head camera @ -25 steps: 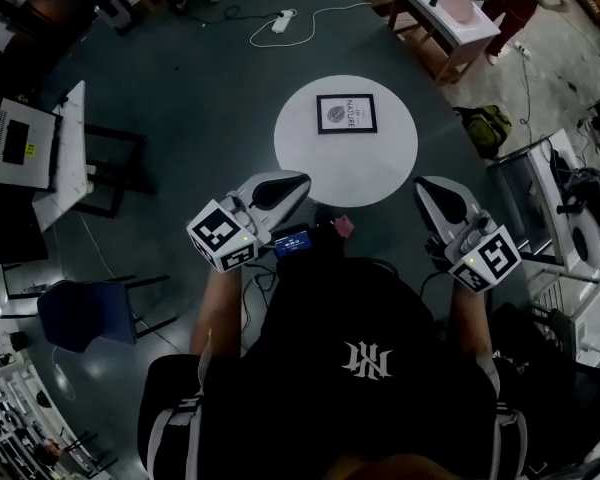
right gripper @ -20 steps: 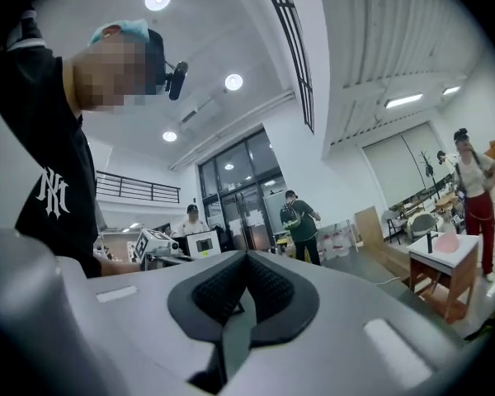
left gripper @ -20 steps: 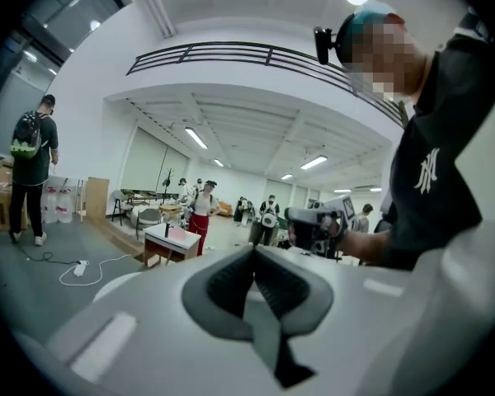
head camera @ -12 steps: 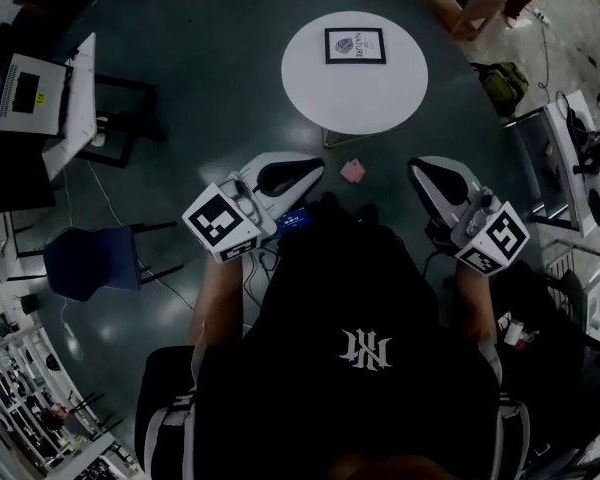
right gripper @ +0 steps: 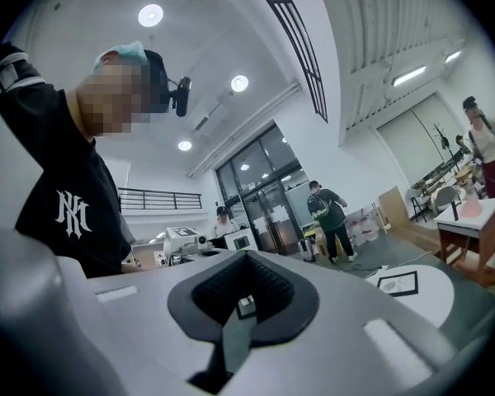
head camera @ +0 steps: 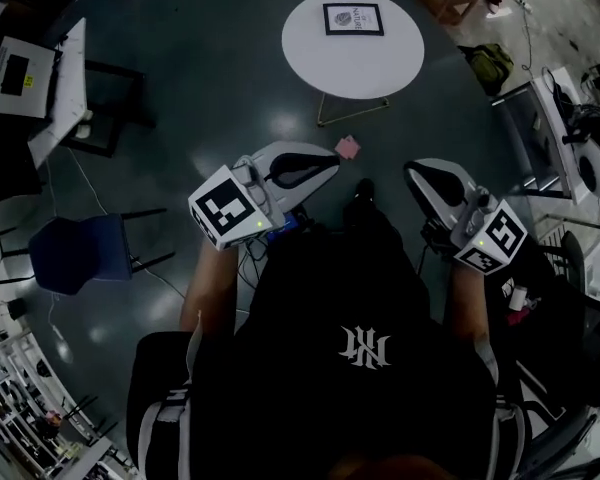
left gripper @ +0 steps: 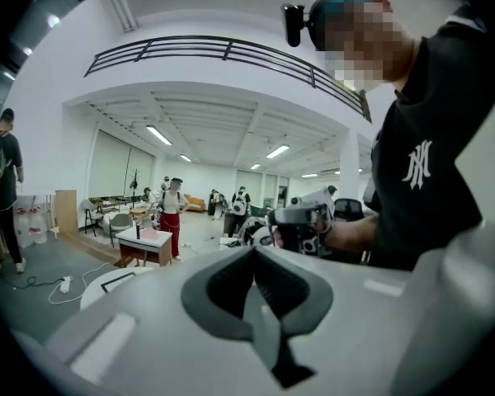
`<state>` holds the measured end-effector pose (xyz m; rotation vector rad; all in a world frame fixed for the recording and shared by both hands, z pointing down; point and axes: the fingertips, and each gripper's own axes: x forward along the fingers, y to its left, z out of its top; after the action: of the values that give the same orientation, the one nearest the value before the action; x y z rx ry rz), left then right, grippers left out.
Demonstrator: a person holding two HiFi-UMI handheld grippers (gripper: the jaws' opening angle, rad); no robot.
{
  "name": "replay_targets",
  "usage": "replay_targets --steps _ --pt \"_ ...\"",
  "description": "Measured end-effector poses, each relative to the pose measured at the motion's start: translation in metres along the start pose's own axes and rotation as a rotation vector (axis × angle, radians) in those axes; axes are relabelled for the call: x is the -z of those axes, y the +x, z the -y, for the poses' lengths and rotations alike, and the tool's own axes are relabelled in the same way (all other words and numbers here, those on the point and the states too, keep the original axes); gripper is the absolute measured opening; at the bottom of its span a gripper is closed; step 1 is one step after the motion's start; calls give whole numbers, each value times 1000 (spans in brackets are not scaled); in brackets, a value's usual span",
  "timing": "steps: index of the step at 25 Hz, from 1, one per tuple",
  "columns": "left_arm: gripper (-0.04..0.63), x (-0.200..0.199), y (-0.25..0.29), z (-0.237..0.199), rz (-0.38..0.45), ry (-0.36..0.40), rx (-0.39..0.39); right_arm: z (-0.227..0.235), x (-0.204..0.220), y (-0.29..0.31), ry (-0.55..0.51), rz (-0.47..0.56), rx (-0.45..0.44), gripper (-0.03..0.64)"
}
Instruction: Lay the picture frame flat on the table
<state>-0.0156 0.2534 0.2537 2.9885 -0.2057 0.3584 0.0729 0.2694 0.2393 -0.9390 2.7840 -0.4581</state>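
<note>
The black picture frame point(head camera: 353, 19) lies flat on the round white table point(head camera: 380, 63) at the top of the head view. It also shows small in the right gripper view as the frame point(right gripper: 398, 284) on the table point(right gripper: 433, 304), and in the left gripper view as the frame point(left gripper: 116, 281). Both grippers are held in front of the person's body, far back from the table. My left gripper point(head camera: 330, 165) point(left gripper: 260, 299) is shut with nothing in it. My right gripper point(head camera: 412, 174) point(right gripper: 246, 304) is likewise shut and holds nothing.
A pink object point(head camera: 347, 147) lies on the dark floor between me and the table. A blue chair point(head camera: 75, 253) and a white desk point(head camera: 40, 78) stand at the left. A green bag point(head camera: 490, 60) and equipment line the right side. Several people stand far off.
The table with the frame has slid toward the top of the head view as the person backs away from it. Both grippers stay shut in front of the body.
</note>
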Motion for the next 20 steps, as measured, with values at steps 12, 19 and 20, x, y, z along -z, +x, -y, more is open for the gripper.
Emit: replay_targets --steps 12,19,20 --pt "3 78 -73 80 -10 -33 -9 -120 92 -5 20 -85 -11 0" --pt "3 75 -84 93 -6 1 -6 -149 97 7 -73 -122 -37 0" --pt "2 73 -83 93 -5 7 -10 -148 97 7 -78 -126 -41 0"
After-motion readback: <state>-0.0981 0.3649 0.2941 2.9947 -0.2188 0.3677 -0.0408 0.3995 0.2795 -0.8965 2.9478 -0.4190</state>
